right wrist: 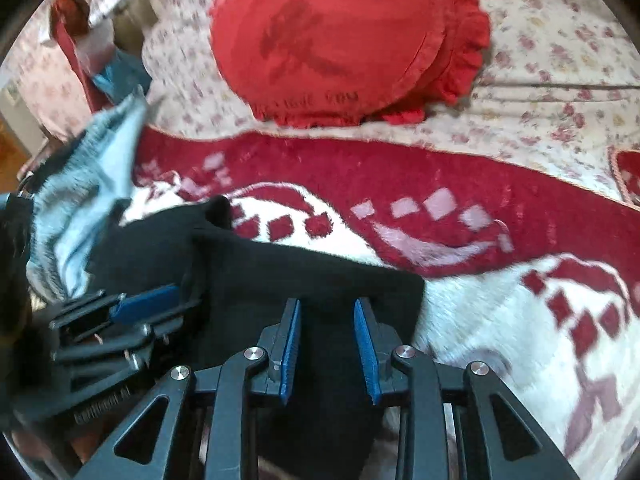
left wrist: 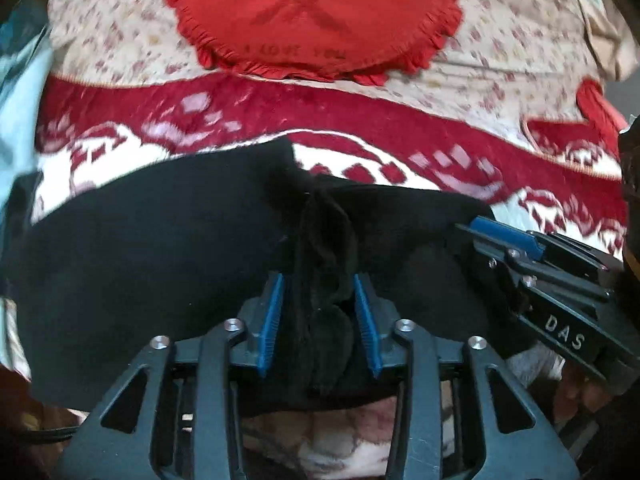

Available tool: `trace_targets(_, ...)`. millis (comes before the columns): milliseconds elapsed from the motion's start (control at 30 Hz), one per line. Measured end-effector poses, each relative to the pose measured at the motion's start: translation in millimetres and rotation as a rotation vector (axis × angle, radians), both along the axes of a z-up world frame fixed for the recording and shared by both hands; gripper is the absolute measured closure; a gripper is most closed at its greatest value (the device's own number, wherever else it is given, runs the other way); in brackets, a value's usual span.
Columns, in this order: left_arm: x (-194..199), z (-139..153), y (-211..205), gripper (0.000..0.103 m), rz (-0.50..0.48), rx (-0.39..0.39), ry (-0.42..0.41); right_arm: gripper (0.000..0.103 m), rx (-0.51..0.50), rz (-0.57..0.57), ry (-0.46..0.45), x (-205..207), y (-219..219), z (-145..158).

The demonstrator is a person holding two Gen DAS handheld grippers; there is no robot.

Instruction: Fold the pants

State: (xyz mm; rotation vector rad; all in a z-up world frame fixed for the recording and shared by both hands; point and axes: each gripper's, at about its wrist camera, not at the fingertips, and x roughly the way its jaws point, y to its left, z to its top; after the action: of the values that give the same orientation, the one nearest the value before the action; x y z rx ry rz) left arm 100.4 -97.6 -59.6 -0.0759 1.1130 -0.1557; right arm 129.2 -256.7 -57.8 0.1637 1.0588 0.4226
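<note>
Black pants (left wrist: 160, 248) lie across a red-and-white patterned blanket (left wrist: 360, 160) on a bed. My left gripper (left wrist: 319, 280) has a bunched fold of the black fabric between its blue pads and holds it. My right gripper (right wrist: 327, 304) is closed on the pants (right wrist: 280, 280) near their right edge. The right gripper also shows at the right of the left wrist view (left wrist: 492, 228), and the left gripper at the left of the right wrist view (right wrist: 148, 300). The two grippers are close together, side by side.
A round red frilled cushion (left wrist: 312, 16) lies on the floral bedspread (left wrist: 520, 48) beyond the blanket. A light blue-grey garment (right wrist: 88, 208) lies at the left. A wooden floor (right wrist: 12, 156) shows past the bed's left edge.
</note>
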Motion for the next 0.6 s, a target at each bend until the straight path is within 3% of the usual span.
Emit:
trace_targets(167, -1.6, 1.4, 6.8, 0.065, 0.007, -0.034, 0.011, 0.076, -0.044, 0.008, -0.016, -0.4, 1.4, 7.0)
trace_targets(400, -13.1, 4.6, 10.2, 0.062, 0.023, -0.014, 0.007, 0.075, -0.036, 0.028, -0.037, -44.0, 3.0, 30.4)
trace_targets(600, -20.9, 5.0, 12.2, 0.061, 0.026, -0.009, 0.007, 0.075, -0.081, 0.05, 0.026, -57.6, 15.6, 4.0)
